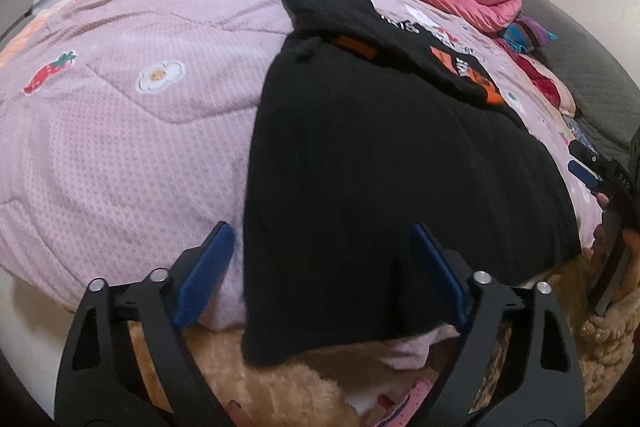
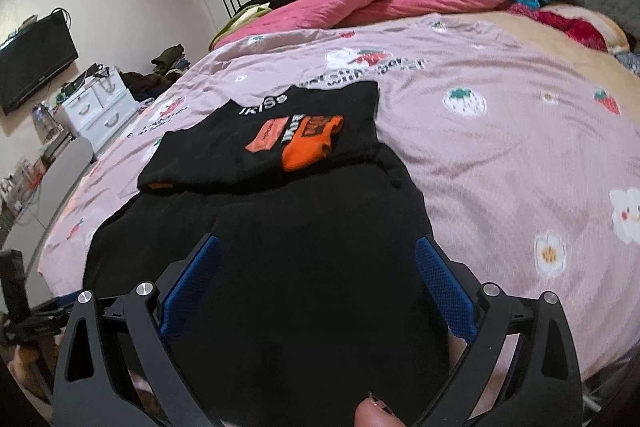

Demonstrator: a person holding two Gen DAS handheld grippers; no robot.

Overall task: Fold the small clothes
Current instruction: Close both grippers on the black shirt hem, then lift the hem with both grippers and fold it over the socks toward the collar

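Left wrist: left gripper [image 1: 320, 279] jaws apart, straddling near-left corner of black garment [image 1: 380, 167] on pink quilt [image 1: 120, 127]; long axis running away.

Right wrist: right gripper [image 2: 318, 291] agape over near hem, equally close.

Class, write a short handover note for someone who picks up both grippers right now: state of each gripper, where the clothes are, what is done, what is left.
Left gripper: open, holding nothing, poised over the near left edge of the plain black garment.
Right gripper: open, holding nothing, over the same garment's near end.
The garment lies spread on the pink quilt, its near edge hanging over the bed side.
Done: a black top with orange print lies folded on the garment's far end.
Left: fold the plain black garment.
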